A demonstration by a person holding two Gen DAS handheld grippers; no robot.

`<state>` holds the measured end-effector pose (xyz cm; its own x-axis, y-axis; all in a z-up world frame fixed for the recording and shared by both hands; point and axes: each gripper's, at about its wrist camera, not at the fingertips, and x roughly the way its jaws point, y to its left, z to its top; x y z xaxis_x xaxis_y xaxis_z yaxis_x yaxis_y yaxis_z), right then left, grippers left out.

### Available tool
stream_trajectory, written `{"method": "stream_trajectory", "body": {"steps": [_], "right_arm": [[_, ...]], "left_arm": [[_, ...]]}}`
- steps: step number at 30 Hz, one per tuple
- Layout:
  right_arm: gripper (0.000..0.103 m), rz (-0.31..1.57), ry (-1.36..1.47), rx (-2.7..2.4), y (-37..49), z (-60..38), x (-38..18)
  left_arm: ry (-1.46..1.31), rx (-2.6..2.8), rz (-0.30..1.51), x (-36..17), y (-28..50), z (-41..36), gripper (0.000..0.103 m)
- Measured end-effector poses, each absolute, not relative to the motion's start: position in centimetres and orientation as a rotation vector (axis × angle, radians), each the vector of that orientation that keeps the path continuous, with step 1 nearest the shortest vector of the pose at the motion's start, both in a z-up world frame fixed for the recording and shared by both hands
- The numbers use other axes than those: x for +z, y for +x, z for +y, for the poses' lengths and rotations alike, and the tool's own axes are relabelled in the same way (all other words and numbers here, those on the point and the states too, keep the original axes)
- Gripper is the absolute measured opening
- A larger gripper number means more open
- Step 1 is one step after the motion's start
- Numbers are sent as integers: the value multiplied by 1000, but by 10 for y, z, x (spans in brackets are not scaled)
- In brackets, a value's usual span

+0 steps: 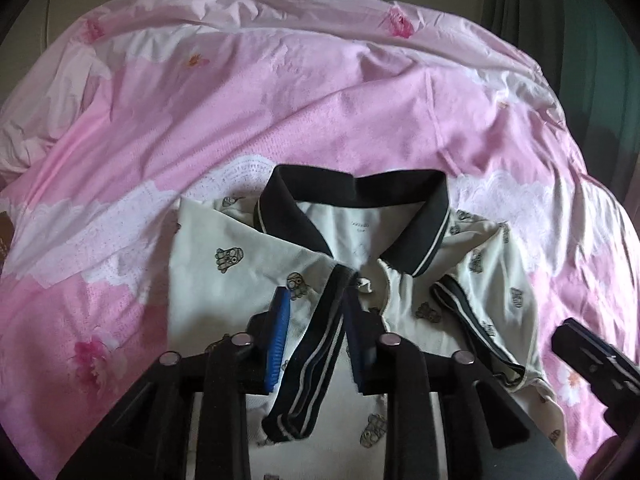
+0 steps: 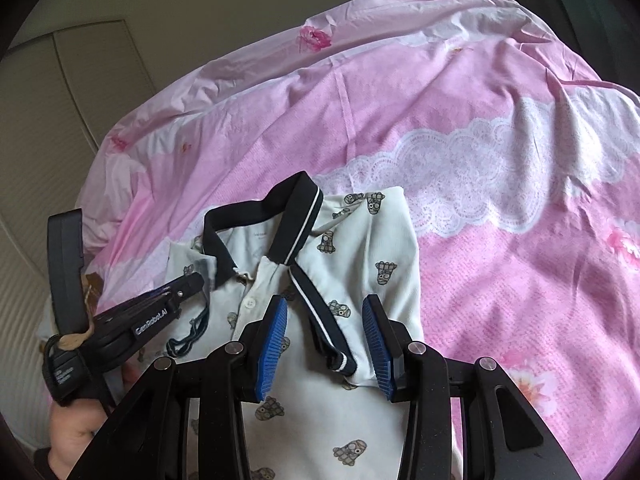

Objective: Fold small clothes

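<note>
A small white polo shirt (image 1: 240, 268) with a black collar (image 1: 352, 196) and little cartoon prints lies face up on the bed, both sleeves folded in over the chest. My left gripper (image 1: 316, 308) is open, its jaws either side of the left sleeve's black striped cuff (image 1: 312, 360). My right gripper (image 2: 326, 312) is open over the right sleeve, with its striped cuff (image 2: 320, 320) between the jaws. The shirt also shows in the right wrist view (image 2: 360, 248). The left gripper's body shows there (image 2: 152, 320), over the shirt's left side.
A wrinkled pink floral bedsheet (image 1: 280, 120) covers the bed under and beyond the shirt. A pale wardrobe (image 2: 72, 100) stands to the left. Dark green curtains (image 1: 580, 20) hang at the far right. The right gripper's body (image 1: 592, 364) is at the right edge.
</note>
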<state>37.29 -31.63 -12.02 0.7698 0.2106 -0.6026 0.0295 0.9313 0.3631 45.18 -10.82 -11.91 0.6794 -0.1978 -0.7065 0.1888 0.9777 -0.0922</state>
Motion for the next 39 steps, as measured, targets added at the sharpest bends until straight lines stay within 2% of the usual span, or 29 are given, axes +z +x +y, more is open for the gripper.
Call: {"method": "stream_trajectory", "body": {"steps": [8, 26, 39], "right_arm": [[41, 699, 337, 133, 374, -296, -116], [41, 761, 243, 199, 380, -235, -122], [41, 754, 232, 194, 357, -240, -112]], "left_arm": [[-47, -183, 785, -106, 435, -66, 33], [-117, -107, 900, -161, 413, 3, 36], [-84, -193, 832, -133, 369, -3, 36]]}}
